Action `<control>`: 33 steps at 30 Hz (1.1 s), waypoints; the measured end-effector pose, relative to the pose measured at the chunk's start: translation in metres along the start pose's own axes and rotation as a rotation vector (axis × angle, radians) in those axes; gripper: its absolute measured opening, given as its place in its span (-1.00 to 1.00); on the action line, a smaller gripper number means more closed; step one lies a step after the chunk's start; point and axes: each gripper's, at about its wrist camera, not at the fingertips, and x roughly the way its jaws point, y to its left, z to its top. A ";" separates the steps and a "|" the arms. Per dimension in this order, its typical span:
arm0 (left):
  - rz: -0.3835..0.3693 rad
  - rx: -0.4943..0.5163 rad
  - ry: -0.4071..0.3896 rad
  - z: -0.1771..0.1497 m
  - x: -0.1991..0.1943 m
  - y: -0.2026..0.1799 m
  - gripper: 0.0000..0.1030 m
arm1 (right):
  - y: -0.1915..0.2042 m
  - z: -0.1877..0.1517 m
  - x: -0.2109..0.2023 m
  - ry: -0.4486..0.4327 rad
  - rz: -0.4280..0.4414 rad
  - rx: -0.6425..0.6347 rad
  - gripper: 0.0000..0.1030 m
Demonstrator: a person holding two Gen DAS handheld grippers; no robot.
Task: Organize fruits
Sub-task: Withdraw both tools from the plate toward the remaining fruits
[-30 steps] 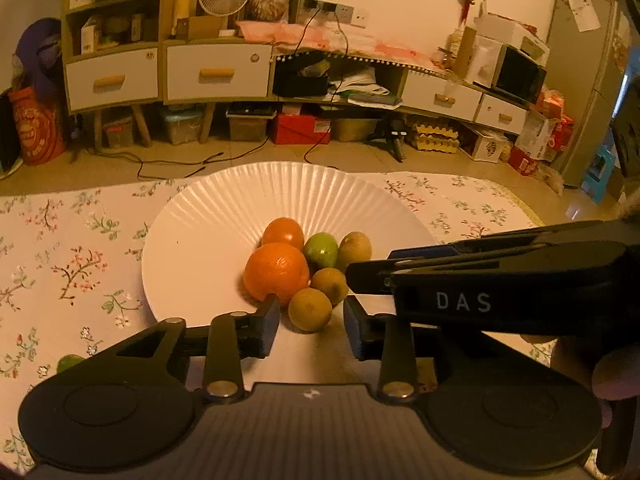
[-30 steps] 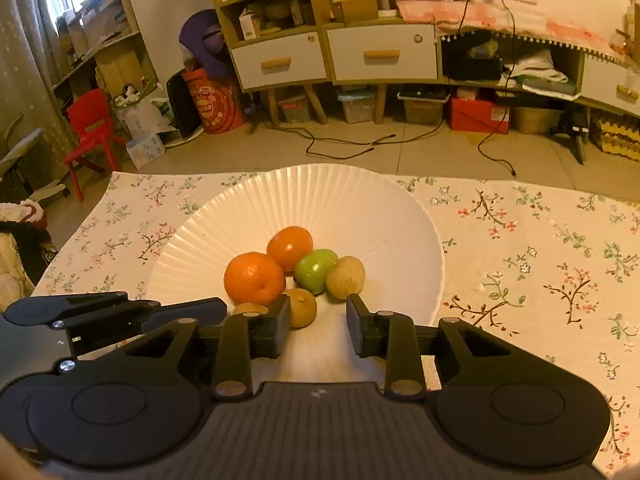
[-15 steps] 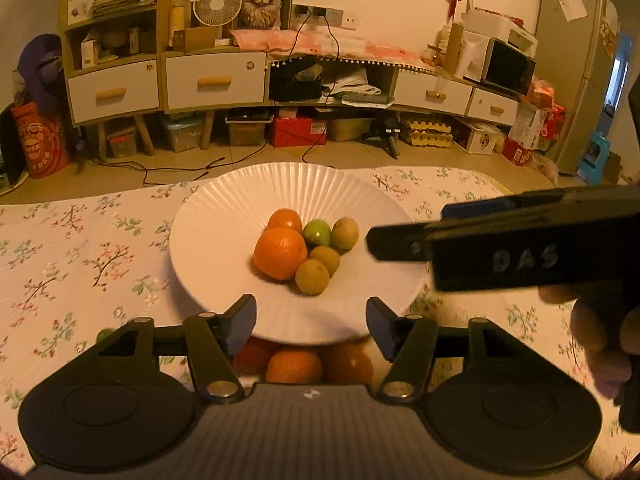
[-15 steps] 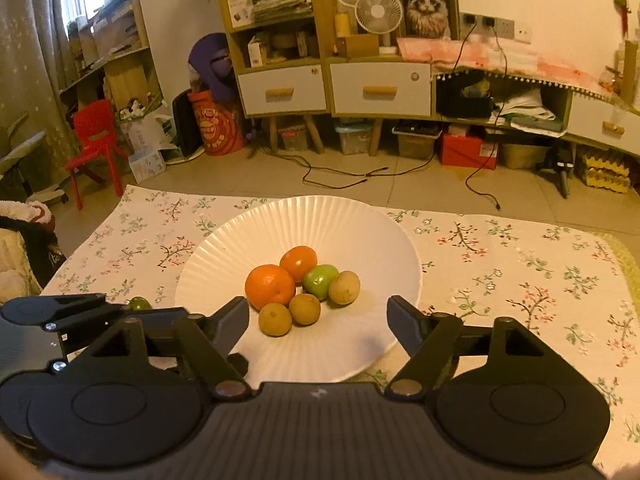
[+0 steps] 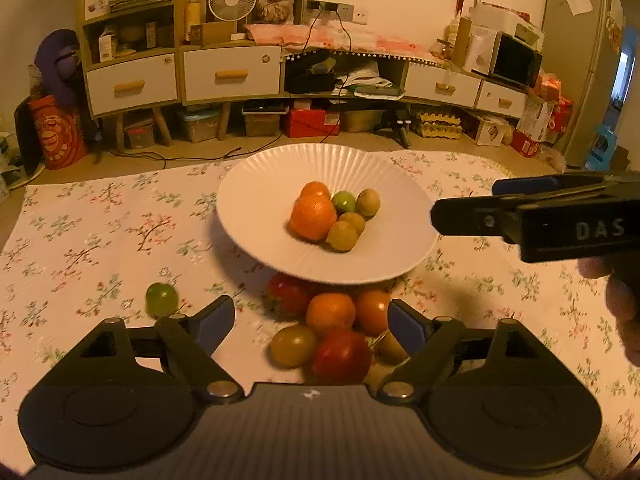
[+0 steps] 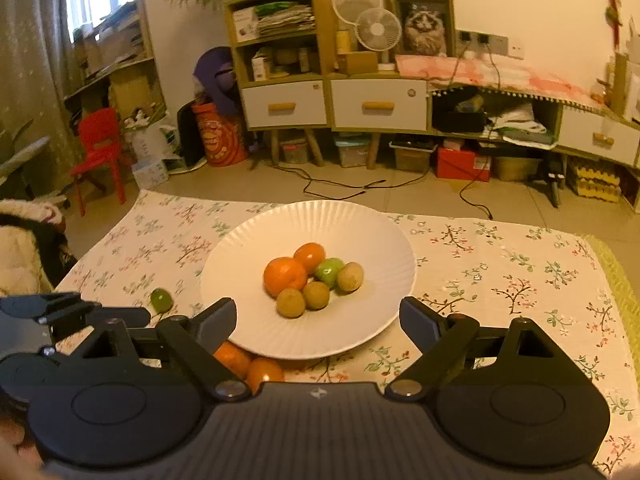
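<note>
A white fluted plate on the floral tablecloth holds several fruits: two oranges, a green fruit and small brownish ones. A pile of loose fruit lies on the cloth in front of the plate, partly seen in the right wrist view. A lone green fruit lies to the left. My left gripper is open and empty above the pile. My right gripper is open and empty before the plate; it shows in the left wrist view.
The floral tablecloth covers the table. Beyond its far edge is the floor with cables, cabinets with drawers and a red chair.
Both grippers have pulled back and up from the plate and opened wide. The fruit pile in front of the plate and the lone green fruit have come into view.
</note>
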 end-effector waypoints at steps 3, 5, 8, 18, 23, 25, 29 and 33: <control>0.010 0.006 0.011 -0.005 -0.002 0.003 0.66 | 0.007 -0.005 -0.003 -0.002 0.011 -0.028 0.71; 0.013 0.006 0.017 -0.010 -0.003 0.006 0.69 | 0.012 -0.010 -0.006 -0.005 0.018 -0.046 0.73; 0.019 0.004 0.019 -0.017 -0.006 0.010 0.73 | 0.017 -0.015 -0.010 -0.006 0.026 -0.064 0.75; 0.042 -0.004 0.032 -0.038 -0.013 0.022 0.84 | 0.020 -0.039 -0.013 0.017 0.035 -0.063 0.86; 0.047 -0.024 0.040 -0.047 -0.016 0.029 0.86 | 0.021 -0.050 -0.011 0.041 0.018 -0.088 0.87; 0.047 -0.027 0.047 -0.051 -0.017 0.032 0.87 | 0.022 -0.054 -0.012 0.043 0.018 -0.092 0.90; 0.067 -0.010 0.058 -0.059 -0.016 0.036 0.88 | 0.028 -0.060 -0.010 0.060 0.027 -0.122 0.92; 0.076 -0.007 0.071 -0.064 -0.015 0.041 0.91 | 0.034 -0.064 -0.010 0.068 0.027 -0.162 0.94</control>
